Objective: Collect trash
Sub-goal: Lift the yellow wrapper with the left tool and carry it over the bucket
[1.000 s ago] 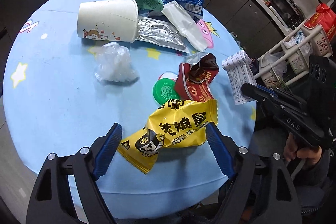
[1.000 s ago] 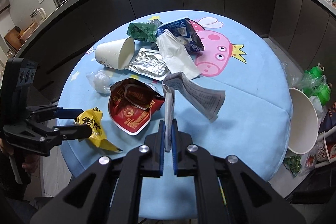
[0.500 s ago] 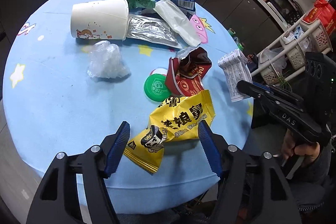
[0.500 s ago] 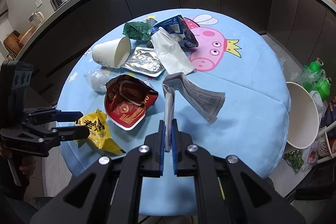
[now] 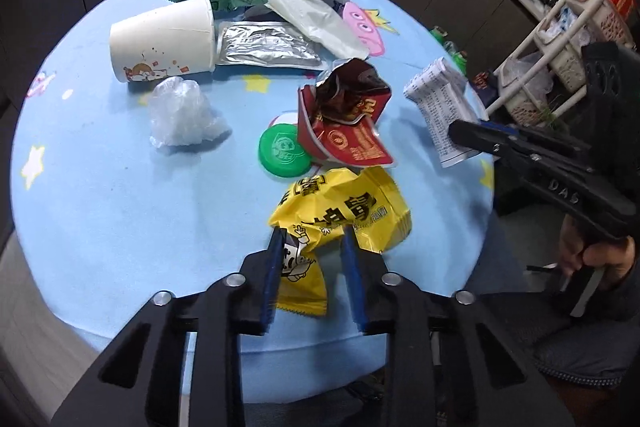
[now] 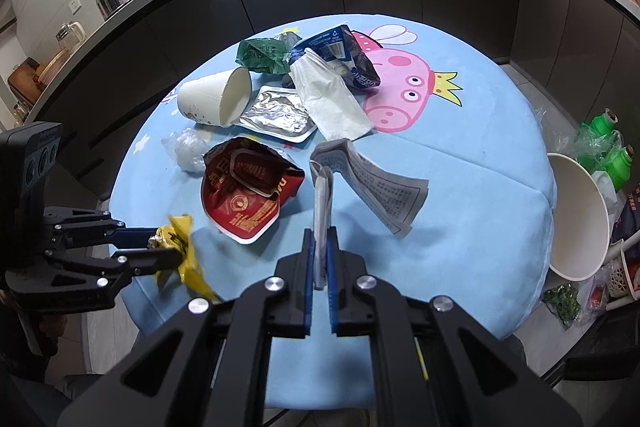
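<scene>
Between the left gripper (image 5: 309, 241) fingers a yellow snack bag (image 5: 344, 211) is pinched at the tabletop (image 5: 120, 195) edge; a printed leaflet (image 6: 372, 187) is clamped by the right gripper (image 6: 319, 239). Both probably get carried next to the white bin (image 6: 576, 223), whose inside looks empty. A tipped paper cup (image 5: 164, 43) is left, nothing visible inside.

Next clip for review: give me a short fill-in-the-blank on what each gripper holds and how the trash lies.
1. The left gripper is closed on the ____ snack wrapper.
2. The right gripper pinches a folded printed ____.
3. The white paper cup lies on its ____.
4. The green lid sits right beside the ____ wrapper.

Missing words: yellow; paper; side; red
</scene>
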A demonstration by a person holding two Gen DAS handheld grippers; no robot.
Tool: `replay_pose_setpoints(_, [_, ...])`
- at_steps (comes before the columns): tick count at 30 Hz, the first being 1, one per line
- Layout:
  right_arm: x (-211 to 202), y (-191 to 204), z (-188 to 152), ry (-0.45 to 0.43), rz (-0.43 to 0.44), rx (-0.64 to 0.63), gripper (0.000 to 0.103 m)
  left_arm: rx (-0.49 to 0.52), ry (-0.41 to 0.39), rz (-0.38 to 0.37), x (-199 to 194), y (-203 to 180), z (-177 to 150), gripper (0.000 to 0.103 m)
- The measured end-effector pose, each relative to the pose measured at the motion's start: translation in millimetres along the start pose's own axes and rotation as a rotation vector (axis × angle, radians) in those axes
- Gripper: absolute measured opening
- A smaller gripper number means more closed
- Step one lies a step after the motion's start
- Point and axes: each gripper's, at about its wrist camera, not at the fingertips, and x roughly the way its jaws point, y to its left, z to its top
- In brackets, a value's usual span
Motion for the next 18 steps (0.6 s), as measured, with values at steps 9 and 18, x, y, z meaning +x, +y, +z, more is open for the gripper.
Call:
replay_pose_setpoints(9, [-32.5,-2.9,9.4,-0.081,0.041,0.014,0.007,-0.028,-0.12,-0.012,-52.4,-12.8,11.3,0.01])
replay_pose_setpoints(18, [-78.1,-26.1,24.3,-0.198,0.03,0.056,0.007,-0.012,-0.273,-0.055,-91.3,-54.0,60.5,0.01])
